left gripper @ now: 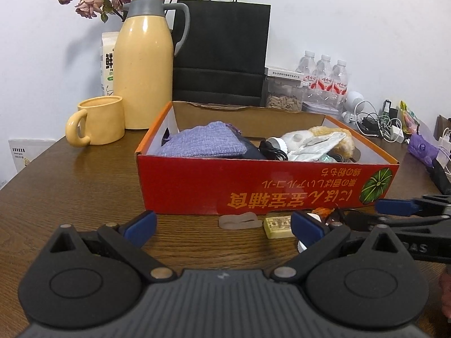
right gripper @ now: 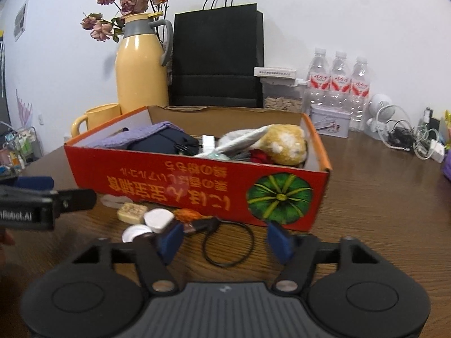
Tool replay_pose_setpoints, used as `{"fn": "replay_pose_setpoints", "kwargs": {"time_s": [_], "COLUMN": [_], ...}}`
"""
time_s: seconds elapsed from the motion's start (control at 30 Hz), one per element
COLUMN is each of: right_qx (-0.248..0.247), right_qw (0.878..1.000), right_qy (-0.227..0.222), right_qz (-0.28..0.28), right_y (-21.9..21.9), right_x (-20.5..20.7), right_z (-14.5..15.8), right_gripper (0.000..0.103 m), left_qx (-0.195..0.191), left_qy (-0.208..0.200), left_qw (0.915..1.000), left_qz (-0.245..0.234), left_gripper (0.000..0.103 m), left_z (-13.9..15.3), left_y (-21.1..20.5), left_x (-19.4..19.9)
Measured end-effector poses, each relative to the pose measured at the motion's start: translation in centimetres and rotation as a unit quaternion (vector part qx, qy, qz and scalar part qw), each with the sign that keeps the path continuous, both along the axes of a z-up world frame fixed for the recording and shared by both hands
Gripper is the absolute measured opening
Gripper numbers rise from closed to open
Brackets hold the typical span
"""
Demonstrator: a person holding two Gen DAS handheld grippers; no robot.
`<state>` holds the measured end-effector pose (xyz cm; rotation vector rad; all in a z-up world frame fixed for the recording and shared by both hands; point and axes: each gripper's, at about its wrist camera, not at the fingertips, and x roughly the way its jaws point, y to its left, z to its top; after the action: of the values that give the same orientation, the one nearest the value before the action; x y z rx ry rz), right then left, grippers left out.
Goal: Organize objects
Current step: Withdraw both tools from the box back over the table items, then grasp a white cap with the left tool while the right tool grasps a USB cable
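jug: we see a yellow thermos jug (left gripper: 143,67) far beyond the jaws, left
mug: yellow mug (left gripper: 98,121) beside it
bag: black paper bag (left gripper: 222,53) behind
bottles: water bottles (right gripper: 341,84) far right

Red box (left gripper: 265,186) hides most of its contents; purple item (right gripper: 446,169) cut off at the right edge

A home: thermos (left gripper: 143,67), mug (left gripper: 98,121), dried roses (right gripper: 124,2) (wilted) on a wooden table (left gripper: 84,180).
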<state>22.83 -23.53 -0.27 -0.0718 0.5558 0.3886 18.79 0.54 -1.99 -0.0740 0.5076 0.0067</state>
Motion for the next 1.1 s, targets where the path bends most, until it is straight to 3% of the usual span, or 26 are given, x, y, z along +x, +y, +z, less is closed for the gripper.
{"fn": "replay_pose_setpoints", "kwargs": {"time_s": [0.23, 0.43, 0.57, 0.6, 0.87, 1.1], "right_qx": [0.013, 0.002, -0.02, -0.019, -0.013, -0.008], "right_qw": [0.999, 0.999, 0.999, 0.999, 0.999, 1.0], "right_qy": [0.033, 0.046, 0.04, 0.04, 0.03, 0.018], "right_qz": [0.002, 0.004, 0.0, 0.003, 0.018, 0.01], "right_y": [1.2, 2.4, 3.1, 3.1, 2.9, 2.4], "right_x": [1.5, 2.1, 2.2, 2.2, 1.5, 0.8], "right_z": [-0.5, -0.8, -0.9, -0.9, -0.7, -0.4], "right_gripper": [0.043, 0.042, 0.041, 0.035, 0.025, 0.024], "left_qx": [-0.002, -0.001, -0.001, -0.002, -0.007, -0.01], "left_qy": [0.002, 0.002, 0.002, 0.002, 0.006, 0.012], "left_qw": [1.0, 1.0, 1.0, 1.0, 0.9999, 0.9998], "left_qz": [0.0, 0.001, 0.001, 0.0, 0.006, 0.01], "left_gripper": [0.103, 0.103, 0.103, 0.103, 0.103, 0.103], "left_z": [0.0, 0.0, 0.0, 0.0, 0.0, -0.2], "left_y": [0.0, 0.0, 0.0, 0.0, 0.3, 0.4], "left_x": [0.0, 0.0, 0.0, 0.0, 0.1, 0.3]}}
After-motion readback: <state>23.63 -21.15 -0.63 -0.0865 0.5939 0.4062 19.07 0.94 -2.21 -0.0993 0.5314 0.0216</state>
